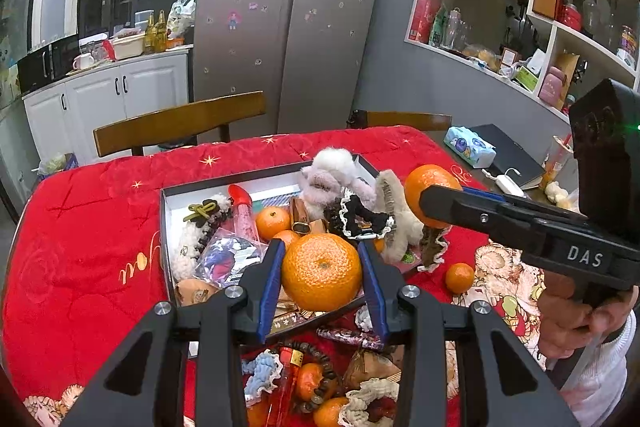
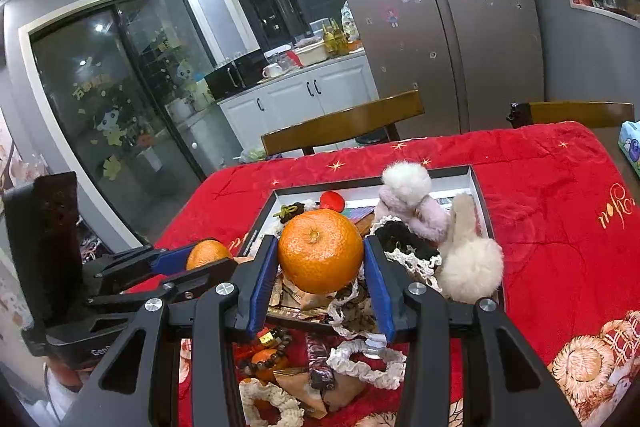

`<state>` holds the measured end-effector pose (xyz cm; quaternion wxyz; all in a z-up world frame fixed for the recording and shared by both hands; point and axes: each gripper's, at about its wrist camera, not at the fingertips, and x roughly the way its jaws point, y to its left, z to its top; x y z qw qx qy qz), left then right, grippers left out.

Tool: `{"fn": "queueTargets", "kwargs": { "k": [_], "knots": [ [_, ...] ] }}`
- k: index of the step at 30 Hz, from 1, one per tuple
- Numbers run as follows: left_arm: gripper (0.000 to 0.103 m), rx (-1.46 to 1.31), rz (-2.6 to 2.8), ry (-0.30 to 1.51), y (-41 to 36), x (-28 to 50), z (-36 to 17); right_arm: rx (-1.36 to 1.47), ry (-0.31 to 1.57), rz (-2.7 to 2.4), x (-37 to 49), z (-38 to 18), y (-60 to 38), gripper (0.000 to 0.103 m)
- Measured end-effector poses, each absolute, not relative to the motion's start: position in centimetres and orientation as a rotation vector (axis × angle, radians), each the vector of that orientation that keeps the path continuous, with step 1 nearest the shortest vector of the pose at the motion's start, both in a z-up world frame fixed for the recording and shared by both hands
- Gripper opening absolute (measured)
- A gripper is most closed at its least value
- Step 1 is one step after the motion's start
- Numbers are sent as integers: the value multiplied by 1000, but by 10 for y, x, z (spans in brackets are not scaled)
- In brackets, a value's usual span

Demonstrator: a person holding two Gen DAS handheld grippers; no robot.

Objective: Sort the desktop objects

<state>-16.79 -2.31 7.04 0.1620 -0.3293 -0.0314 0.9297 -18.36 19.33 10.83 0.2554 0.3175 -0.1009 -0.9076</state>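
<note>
The left gripper has its blue pads pressed against both sides of a large orange, carried in the air above the near edge of the open box. The right gripper is likewise clamped on a second orange, also raised over the near part of that box. In the left view this second orange shows to the right of the first, and in the right view the left gripper with its fruit sits close by on the left, so the two tools are near one another.

The main risk, as I judge it, is a slip: each fruit is round and smooth, held only at its flanks, and any twist of the wrist could let it roll out and drop onto the heap of fluffy hair ties and small oranges in the box. A hard squeeze could bruise or split the peel instead.

A second risk is collision, since both grippers head for the same crowded box. The box is nearly full, so a released orange may roll over the rim onto the red cloth covering the table, or off among the loose beads, scrunchies and packets nearer the camera.
</note>
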Motion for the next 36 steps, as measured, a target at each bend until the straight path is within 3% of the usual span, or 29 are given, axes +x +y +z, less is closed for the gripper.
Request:
{"fn": "queueTargets", "kwargs": {
  "k": [24, 36],
  "knots": [
    [39, -1019, 2622, -81, -17, -189, 37, 905, -259, -2450, -205, 83, 184, 42],
    [39, -1040, 2603, -91, -16, -191, 26, 950, -212, -2495, -187, 104, 188, 42]
  ]
}}
